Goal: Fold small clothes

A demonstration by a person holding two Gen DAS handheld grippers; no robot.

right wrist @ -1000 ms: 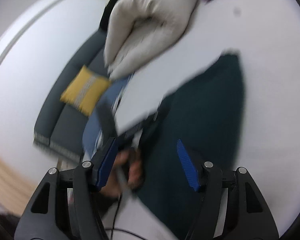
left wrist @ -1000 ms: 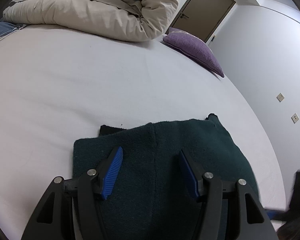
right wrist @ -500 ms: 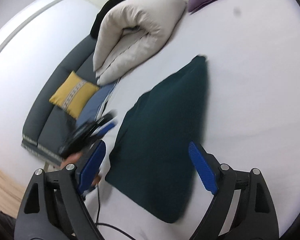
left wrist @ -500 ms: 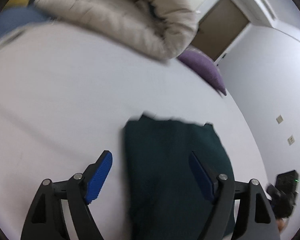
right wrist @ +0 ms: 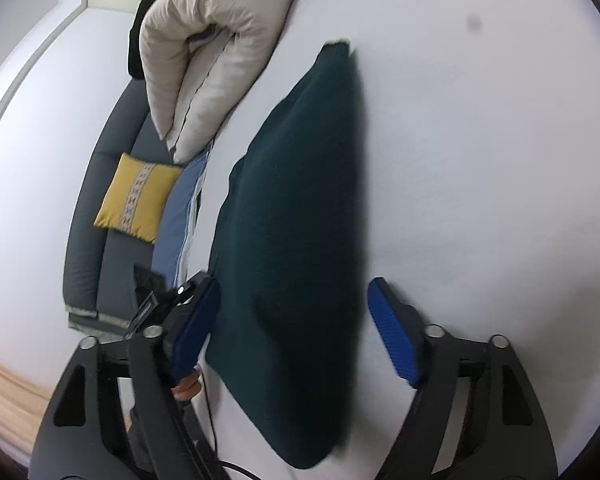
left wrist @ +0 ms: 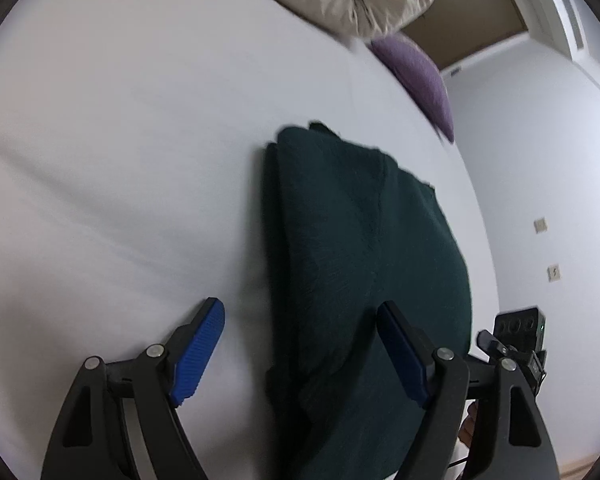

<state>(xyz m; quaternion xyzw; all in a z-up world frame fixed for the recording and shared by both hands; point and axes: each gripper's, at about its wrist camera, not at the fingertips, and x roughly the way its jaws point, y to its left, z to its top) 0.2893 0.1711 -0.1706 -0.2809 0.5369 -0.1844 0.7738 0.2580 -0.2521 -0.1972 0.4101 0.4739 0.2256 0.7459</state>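
Note:
A dark green knitted garment [left wrist: 360, 240] lies folded into a long strip on the white bed sheet [left wrist: 120, 160]. My left gripper [left wrist: 300, 332] hangs open over its near end. The strip's left edge runs between the jaws, the left pad over bare sheet and the right pad over cloth. In the right wrist view the same garment [right wrist: 300, 208] stretches away from my right gripper [right wrist: 294, 312]. Those jaws are closing astride its near end, and the pads are not pressing on it. The other gripper [right wrist: 160, 300] and a hand [right wrist: 186, 390] show behind the left finger.
A rolled beige duvet [right wrist: 208, 60] lies at the bed's far side, with a purple pillow [left wrist: 420, 76] beside it. Off the bed stand a grey sofa [right wrist: 92, 240] with a yellow cushion [right wrist: 140, 196] and a blue cloth [right wrist: 180, 216]. A brown door [left wrist: 468, 16] is beyond.
My left gripper opened wider and slid left off the cloth's middle to its left edge. My right gripper dropped nearer the garment's end, opened wide, then narrowed.

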